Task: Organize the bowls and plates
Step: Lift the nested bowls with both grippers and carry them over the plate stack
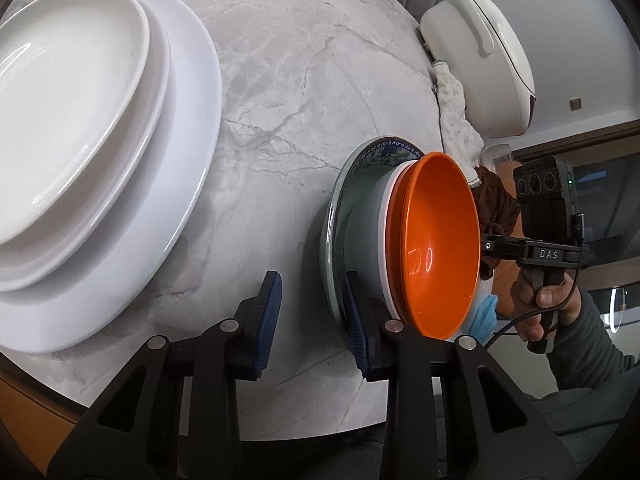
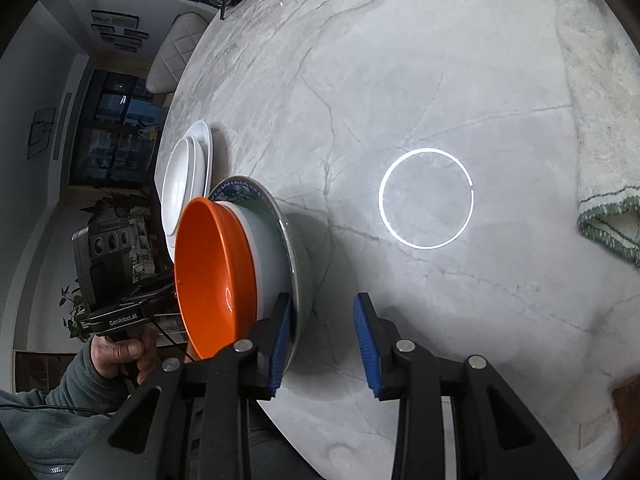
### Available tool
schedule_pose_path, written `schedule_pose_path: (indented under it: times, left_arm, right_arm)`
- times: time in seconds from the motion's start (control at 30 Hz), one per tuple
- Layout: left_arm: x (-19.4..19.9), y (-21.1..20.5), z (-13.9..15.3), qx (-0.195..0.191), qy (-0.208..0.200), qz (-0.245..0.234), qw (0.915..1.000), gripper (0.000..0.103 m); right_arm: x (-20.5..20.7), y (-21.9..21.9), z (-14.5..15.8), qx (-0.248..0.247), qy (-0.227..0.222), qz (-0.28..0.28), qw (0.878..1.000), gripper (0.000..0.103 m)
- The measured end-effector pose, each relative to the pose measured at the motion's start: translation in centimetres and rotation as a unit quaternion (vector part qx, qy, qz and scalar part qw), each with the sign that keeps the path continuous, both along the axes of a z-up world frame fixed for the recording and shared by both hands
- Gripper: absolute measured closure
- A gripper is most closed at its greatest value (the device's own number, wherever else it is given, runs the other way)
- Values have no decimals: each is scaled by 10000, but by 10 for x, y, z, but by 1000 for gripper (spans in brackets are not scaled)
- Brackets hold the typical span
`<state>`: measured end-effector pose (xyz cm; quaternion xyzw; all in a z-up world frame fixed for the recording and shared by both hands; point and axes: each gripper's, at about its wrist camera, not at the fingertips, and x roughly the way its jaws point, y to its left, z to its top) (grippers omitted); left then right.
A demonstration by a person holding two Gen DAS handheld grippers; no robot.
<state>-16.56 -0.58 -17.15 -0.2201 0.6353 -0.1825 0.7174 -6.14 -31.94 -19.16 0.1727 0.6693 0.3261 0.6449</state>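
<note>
Bowls: one orange bowl [image 1: 440, 248] nests in one white bowl [image 1: 366, 240] on a patterned plate [image 1: 384, 150], so the stack moves as a unit. Left gripper [image 1: 312, 316] and right gripper [image 2: 322, 336] flank it, jaws part-open, clamping nothing visibly. Beside the stack on the table [image 1: 288, 80]: three white plates [image 1: 100, 140].

White bowl [image 1: 366, 236]: inside hidden by orange bowl [image 1: 440, 248] nested in it. Patterned plate [image 1: 384, 152] beneath: only rim shows. Blue item [image 1: 486, 316] behind orange bowl: mostly hidden, can't identify. White plate stack [image 1: 100, 152] left of it: cut by frame edge.
</note>
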Motion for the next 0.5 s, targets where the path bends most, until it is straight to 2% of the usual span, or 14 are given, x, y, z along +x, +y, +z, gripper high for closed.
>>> schedule_pose_path:
  times: [0.07, 0.17, 0.33, 0.4, 0.5]
  left_arm:
    - [0, 0, 0, 12, -26, 26, 10000, 74]
    - [-1, 3, -1, -69, 0, 66, 10000, 74]
    - [2, 9, -6, -268, 112, 106, 9995, 75]
    - [3, 9, -5, -352, 120, 69, 9993, 82]
    - [6, 10, -2, -497, 86, -30, 9987, 94]
  right_arm:
    - [1, 0, -1, 49, 17, 17, 10000, 69]
    - [2, 1, -2, 247, 92, 31, 9996, 79]
    - [5, -5, -11, 643, 390, -49, 9972, 85]
    - [5, -5, -10, 781, 419, 1, 9961, 93]
    - [4, -7, -12, 861, 503, 6, 9950, 92]
